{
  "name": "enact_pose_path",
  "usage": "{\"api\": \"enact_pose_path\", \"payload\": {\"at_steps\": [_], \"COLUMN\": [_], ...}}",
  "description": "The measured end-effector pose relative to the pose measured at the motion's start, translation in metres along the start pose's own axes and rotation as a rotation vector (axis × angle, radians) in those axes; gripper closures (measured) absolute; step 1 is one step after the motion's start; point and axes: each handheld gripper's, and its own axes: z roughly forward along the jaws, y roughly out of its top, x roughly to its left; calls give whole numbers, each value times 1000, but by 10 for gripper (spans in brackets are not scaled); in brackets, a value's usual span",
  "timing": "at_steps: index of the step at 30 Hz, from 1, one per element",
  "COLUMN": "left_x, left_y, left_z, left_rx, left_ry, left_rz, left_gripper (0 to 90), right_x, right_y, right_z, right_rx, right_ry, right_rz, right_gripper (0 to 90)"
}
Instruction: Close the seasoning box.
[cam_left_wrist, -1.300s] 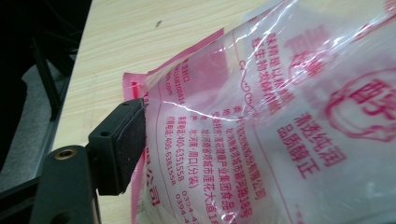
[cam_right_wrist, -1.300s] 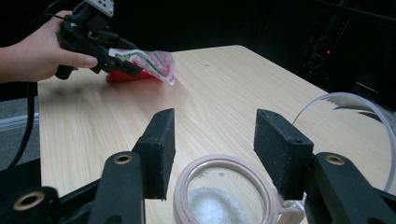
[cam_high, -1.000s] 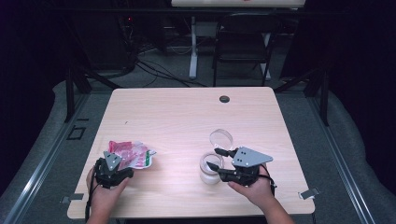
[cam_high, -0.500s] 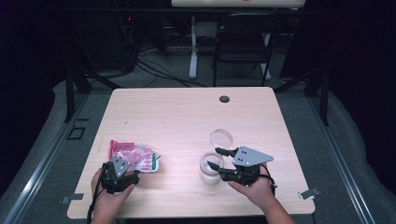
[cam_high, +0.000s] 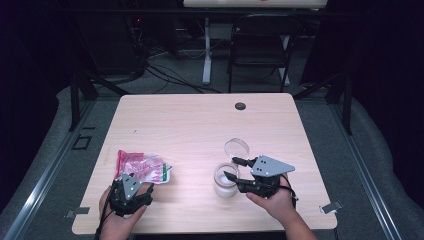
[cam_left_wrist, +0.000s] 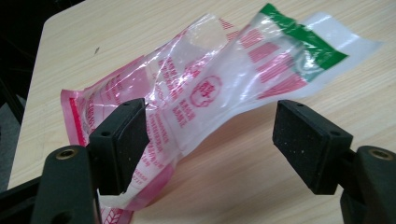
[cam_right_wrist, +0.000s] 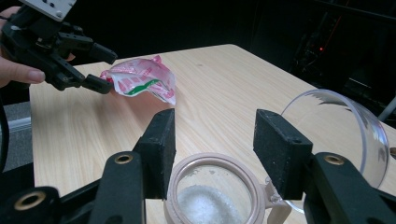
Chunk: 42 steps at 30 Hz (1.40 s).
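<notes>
Wooden table (cam_high: 200, 125): work looks near done. Pink-printed plastic bag (cam_high: 142, 166) lies flat, apparently emptied, front-left, long axis roughly L–R, green end toward center. Glass jar (cam_high: 226, 180) upright front-right, white grains inside, hinged lid (cam_high: 236, 147) swung open behind; closing likely remains. L gripper (cam_high: 131, 192) jaws wide, just short of bag. R gripper (cam_high: 234, 169) jaws open, flanking jar rim.
</notes>
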Motion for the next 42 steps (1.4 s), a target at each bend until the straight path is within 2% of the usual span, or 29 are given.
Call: {"api": "enact_pose_path", "payload": {"at_steps": [17,24,31,42], "left_x": [-23,-27,-26,-24], "left_y": [9,10,10,10], "left_z": [3,4,4,4], "left_rx": [-24,-24,-45,-43], "left_ry": [-74,-79,-75,-73], "left_rz": [35,43,22,16], "left_gripper": [285,315,343,357], "right_x": [-6,-8,-12,-15], "right_y": [2,3,3,4], "right_z": [-6,-9,-12,-16], "right_rx": [5,7,5,3], "right_ry": [-23,-36,-46,-52], "right_rz": [11,10,15,22], "right_gripper": [547,589,616,628]}}
